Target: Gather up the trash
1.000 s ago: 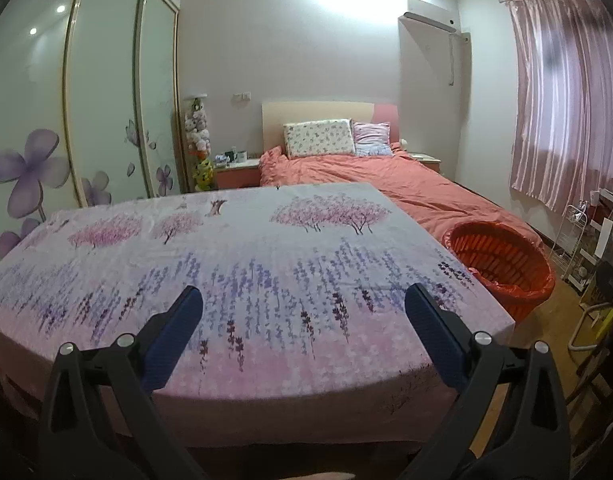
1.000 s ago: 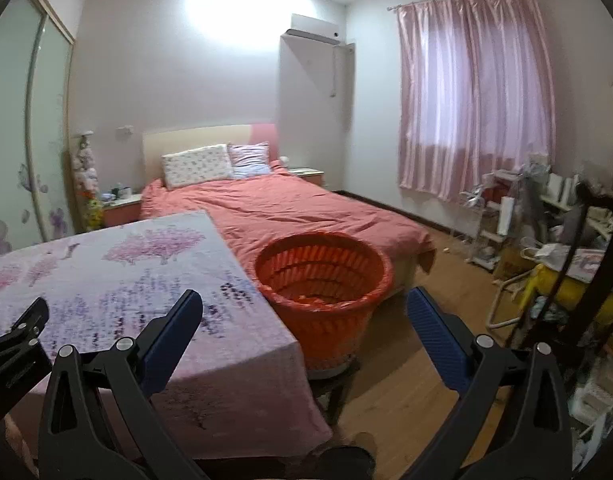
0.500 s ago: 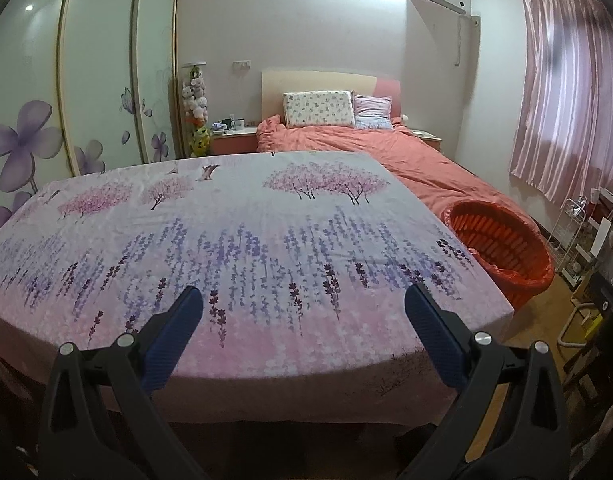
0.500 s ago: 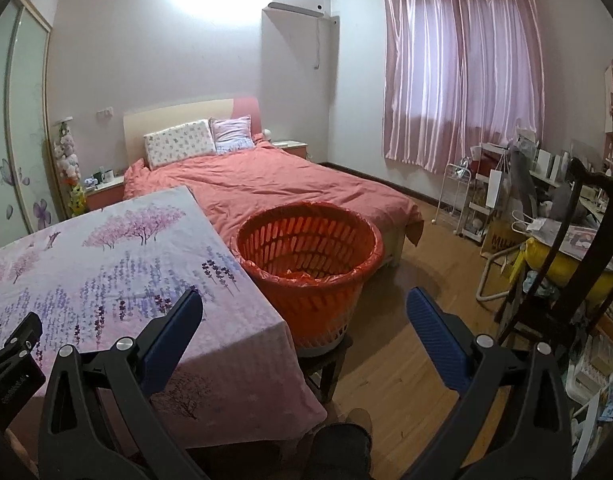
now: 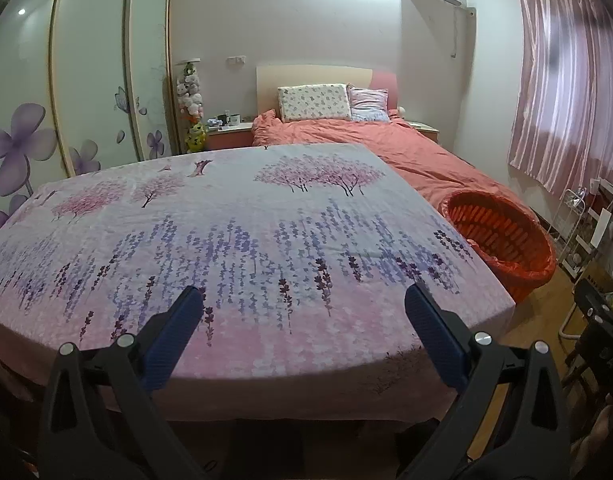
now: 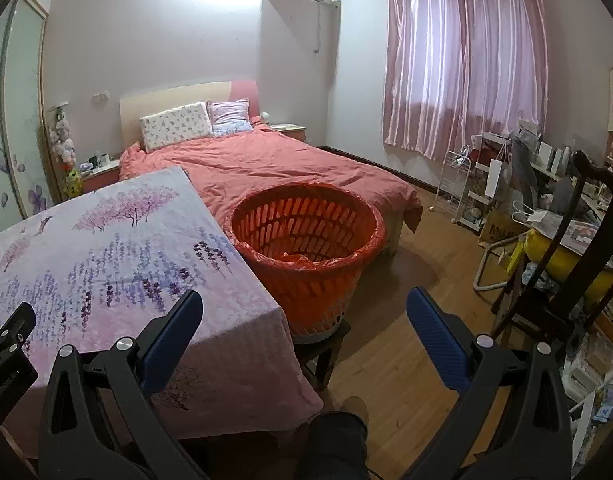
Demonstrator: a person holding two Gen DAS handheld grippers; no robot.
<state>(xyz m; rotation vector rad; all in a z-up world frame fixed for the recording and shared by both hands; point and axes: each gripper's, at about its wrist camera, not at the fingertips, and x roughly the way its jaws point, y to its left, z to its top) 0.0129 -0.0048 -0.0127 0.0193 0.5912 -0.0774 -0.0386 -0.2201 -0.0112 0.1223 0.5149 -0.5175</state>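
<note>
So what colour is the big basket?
Orange basket, with an orange liner; clearest in the right wrist view.

Each hand-held tool is built alike. The left gripper has black plastic arms, triangular with cut-out slots, joined by round silver screws behind its fingers, which carry long blue ribbed pads. The right gripper shows the same black frame, silver screws and blue ribbed fingers. Below them appear a dark trouser leg and a tan shoe.
</note>
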